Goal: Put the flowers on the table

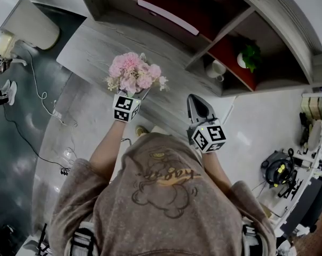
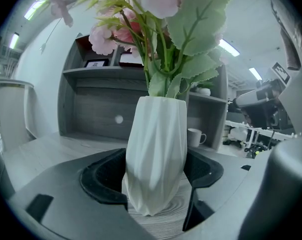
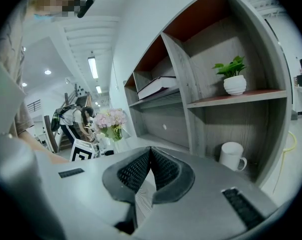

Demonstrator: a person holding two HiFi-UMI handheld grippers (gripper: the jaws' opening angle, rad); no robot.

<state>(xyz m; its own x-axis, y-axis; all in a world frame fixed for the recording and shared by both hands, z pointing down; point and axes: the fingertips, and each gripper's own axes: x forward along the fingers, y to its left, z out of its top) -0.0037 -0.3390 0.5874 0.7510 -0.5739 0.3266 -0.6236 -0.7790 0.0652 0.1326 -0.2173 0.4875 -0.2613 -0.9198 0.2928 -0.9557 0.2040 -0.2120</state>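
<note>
Your left tool [image 2: 156, 166] is spread wide around a white vase [image 2: 156, 144], with the black pads lying against its left and right sides, so you have hold of the vase low on its body. The vase is upright, and its foot appears to rest on the grey wood-grain surface [image 1: 94, 44], whose grain shows just under it in the left gripper view. Green stems and leaves rise out of its mouth, topped by the pink flowers [image 1: 133, 72]. In the head view the bunch sits at 12 o'clock from your left tool and hides the vase below it. Your right tool [image 3: 151, 151] is closed, its two pads meeting at the tips with nothing between them. In the head view it is at 4 o'clock from the flowers, apart from them, and points toward 12 o'clock over the near part of the surface. At the far side of the surface stands a shelf unit [image 3: 211, 104]. A white mug [image 3: 232, 156] stands in its lower compartment, at 3 o'clock from the flowers in the head view. A small potted plant [image 3: 233, 76] in a white pot stands on the shelf board above the mug. A book [image 3: 158, 86] lies tilted on a higher shelf, at 9 o'clock from the plant in the right gripper view.
</note>
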